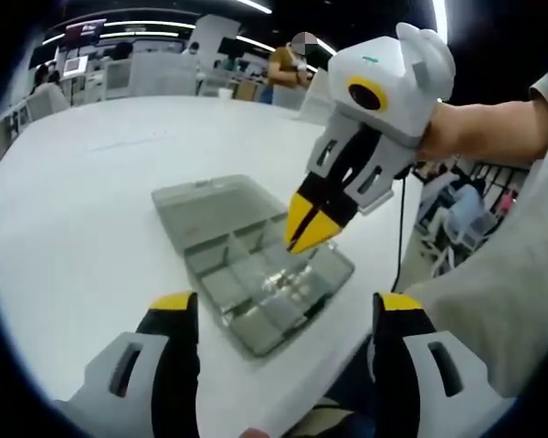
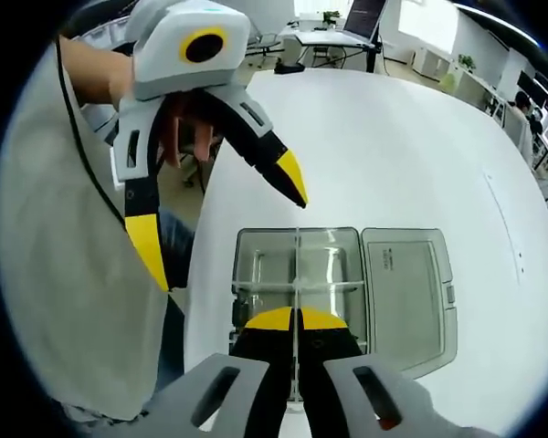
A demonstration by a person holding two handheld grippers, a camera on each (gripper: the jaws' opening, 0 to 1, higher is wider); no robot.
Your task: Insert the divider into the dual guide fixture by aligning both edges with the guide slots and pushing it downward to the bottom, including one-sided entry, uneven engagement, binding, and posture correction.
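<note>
Right gripper (image 1: 312, 228), centre of the left gripper view, points down with jaws together. Left gripper (image 2: 226, 239), upper left of the right gripper view, hangs jaws spread.

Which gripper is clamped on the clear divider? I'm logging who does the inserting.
The right gripper: its yellow-tipped jaws are pinched together on the thin divider over the clear box. The left gripper hangs beside it, jaws spread wide, holding nothing.
</note>
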